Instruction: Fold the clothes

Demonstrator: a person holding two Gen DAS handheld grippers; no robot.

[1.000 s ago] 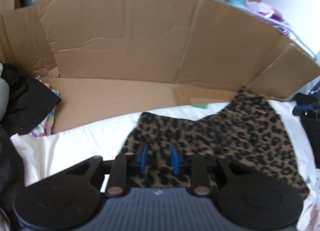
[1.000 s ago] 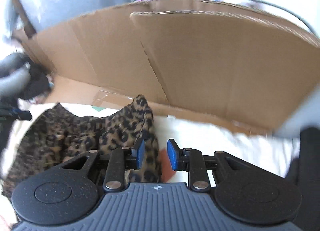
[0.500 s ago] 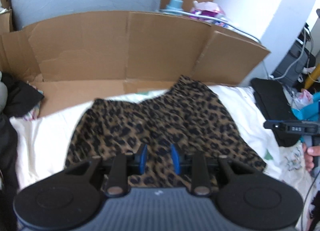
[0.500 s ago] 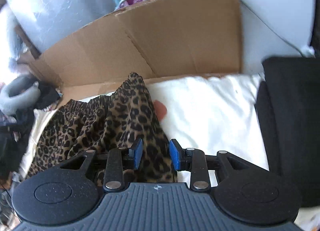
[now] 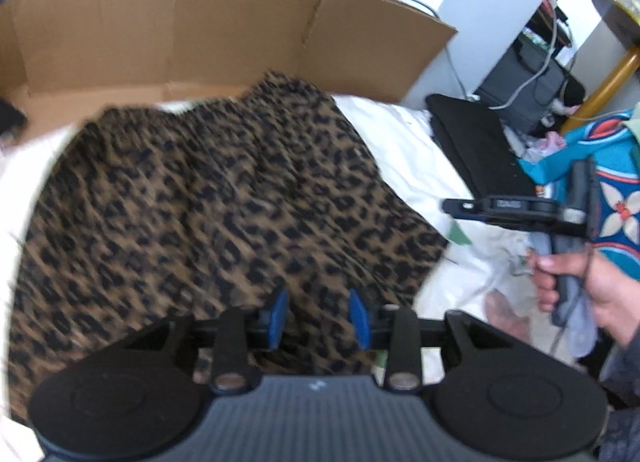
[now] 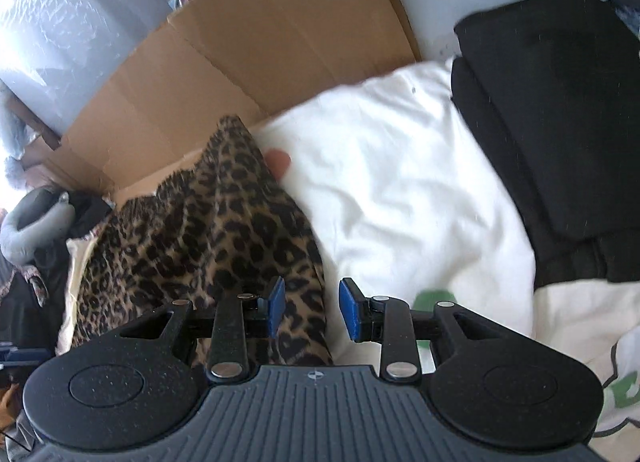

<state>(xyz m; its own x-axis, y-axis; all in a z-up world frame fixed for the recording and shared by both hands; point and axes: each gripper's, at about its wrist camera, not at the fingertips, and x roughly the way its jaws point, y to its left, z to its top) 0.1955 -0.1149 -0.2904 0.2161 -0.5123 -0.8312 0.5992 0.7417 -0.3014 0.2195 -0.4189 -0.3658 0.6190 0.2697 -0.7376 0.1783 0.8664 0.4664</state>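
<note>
Left wrist view: my left gripper (image 5: 318, 316) hangs low over the near hem of the leopard-print garment (image 5: 208, 206). Its blue pads stand moderately apart and are opening; cloth shows in the gap, but neither pad presses on it, so I judge nothing is held. The garment spreads from the fingers toward 12 o'clock, its long axis running from about 6 to 12, the far end lying against the cardboard panel (image 5: 200, 22). It rests on the white bedding (image 5: 404, 150).

At 3 o'clock in the same view, my right hand (image 5: 588, 286) carries the other tool beyond the garment's right edge, above the bedding.

Right wrist view: my right gripper (image 6: 312, 308) has its pads moderately apart. The garment's (image 6: 208, 238) right edge passes beneath the gap and touches the left pad's side only; the right pad faces bare bedding (image 6: 392, 182). I read this as no grip. From here the cloth runs toward 11 o'clock, narrowing to a peak beside the cardboard (image 6: 256, 54). A folded black item (image 6: 552, 110) lies at 2 o'clock, well apart.

Judgement: both sets of fingers sit at the near hem, left over the middle, right at the right corner, so a fold carrying the hem toward 12 o'clock appears to be the coming move.
</note>
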